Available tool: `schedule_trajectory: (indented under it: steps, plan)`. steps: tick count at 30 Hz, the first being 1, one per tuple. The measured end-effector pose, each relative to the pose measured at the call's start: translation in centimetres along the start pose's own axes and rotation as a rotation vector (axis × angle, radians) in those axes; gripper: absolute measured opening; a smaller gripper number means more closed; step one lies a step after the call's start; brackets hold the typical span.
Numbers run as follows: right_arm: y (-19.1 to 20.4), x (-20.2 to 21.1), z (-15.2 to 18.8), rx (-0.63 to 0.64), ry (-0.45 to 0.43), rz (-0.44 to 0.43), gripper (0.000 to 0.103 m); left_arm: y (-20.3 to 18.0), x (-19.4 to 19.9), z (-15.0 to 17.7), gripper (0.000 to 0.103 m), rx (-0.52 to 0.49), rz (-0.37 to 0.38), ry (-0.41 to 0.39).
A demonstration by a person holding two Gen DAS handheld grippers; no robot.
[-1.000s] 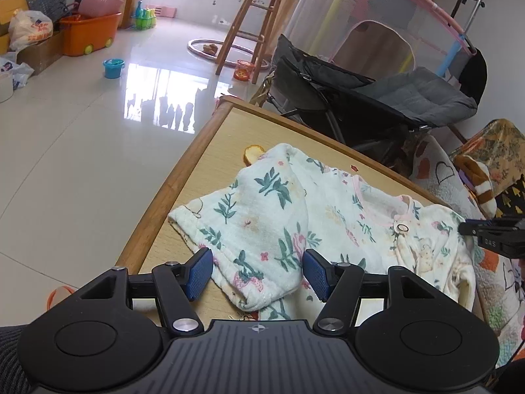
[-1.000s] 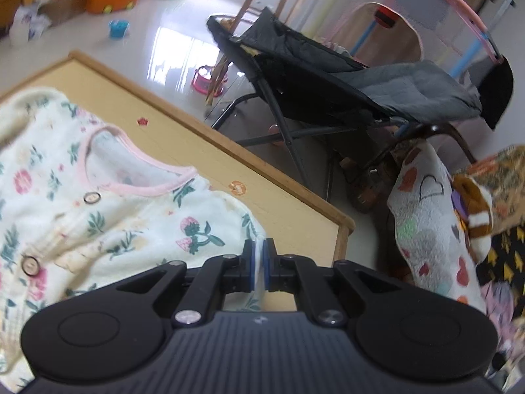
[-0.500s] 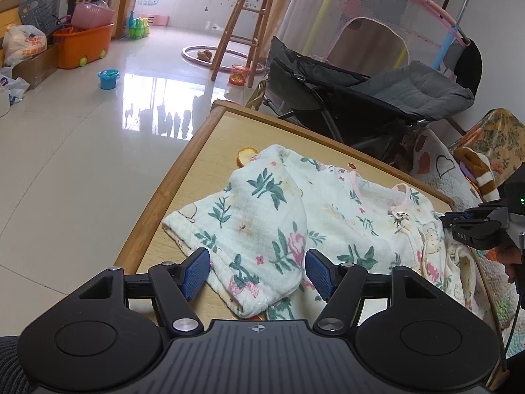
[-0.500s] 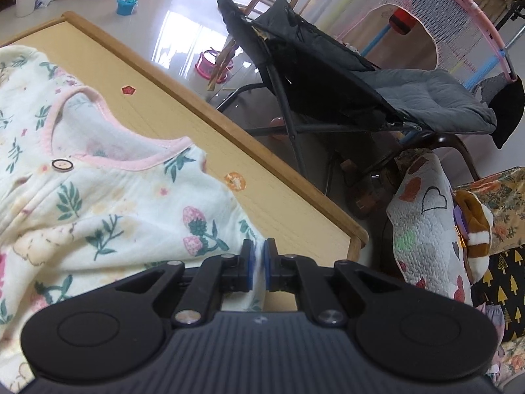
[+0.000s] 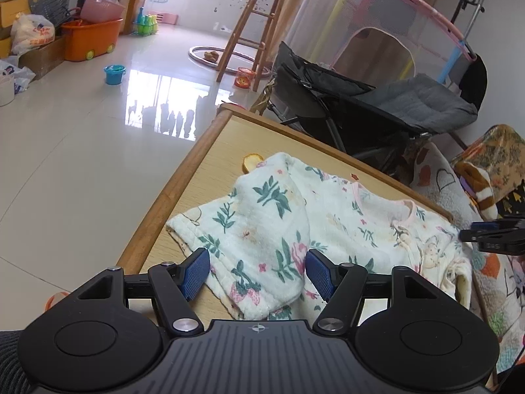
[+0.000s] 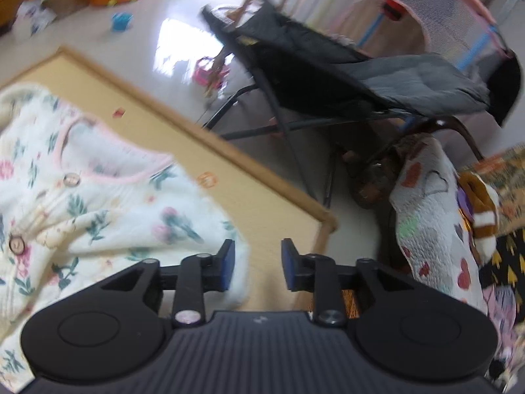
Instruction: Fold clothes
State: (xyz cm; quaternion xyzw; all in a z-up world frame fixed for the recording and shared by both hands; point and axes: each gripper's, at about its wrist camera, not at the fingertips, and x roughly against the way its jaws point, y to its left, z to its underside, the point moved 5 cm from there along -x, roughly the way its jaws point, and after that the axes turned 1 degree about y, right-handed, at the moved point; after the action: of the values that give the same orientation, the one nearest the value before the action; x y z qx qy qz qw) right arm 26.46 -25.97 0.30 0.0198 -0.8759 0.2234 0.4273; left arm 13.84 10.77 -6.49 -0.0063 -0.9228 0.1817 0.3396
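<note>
The right gripper [image 6: 256,264] was opening, its jaws clear of the floral garment [image 6: 98,203] on the table [image 6: 262,203]. The left gripper [image 5: 257,272] stood open over the folded sleeve [image 5: 259,229]. The freed right edge, near the table's corner, might have slid off.

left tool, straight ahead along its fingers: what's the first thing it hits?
Most likely the folded sleeve of the floral garment, lying between and just ahead of the open left tool. Depth is unclear, so how soon it would touch can't be told.
</note>
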Motion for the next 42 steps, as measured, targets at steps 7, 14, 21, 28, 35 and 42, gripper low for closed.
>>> schedule_trajectory:
  steps: [7, 14, 21, 28, 35, 42]
  plan:
    - [-3.0, 2.7, 2.7, -0.236, -0.016, -0.045, 0.033, -0.1, 0.1, -0.2, 0.066, -0.004, -0.001, -0.005]
    - [-2.1, 4.6, 8.7, -0.495, -0.011, -0.108, 0.033, -0.2, 0.2, 0.0, 0.066, -0.04, -0.025, -0.013]
    - [-0.3, 5.3, 12.8, -0.596, -0.028, -0.099, 0.033, -0.5, 0.3, 0.6, 0.067, -0.095, -0.061, -0.014]
    - [0.0, 5.3, 13.7, -0.65, -0.059, -0.1, 0.033, -1.0, 0.4, 1.5, 0.088, -0.206, -0.143, -0.014]
    - [1.6, 4.6, 13.6, -0.58, -0.054, -0.094, 0.032, -1.2, 1.1, 2.1, 0.098, -0.246, -0.161, 0.001]
    - [2.0, 4.7, 13.4, -0.555, -0.075, -0.123, 0.013, -1.1, 1.8, 2.6, 0.1, -0.264, -0.179, 0.007]
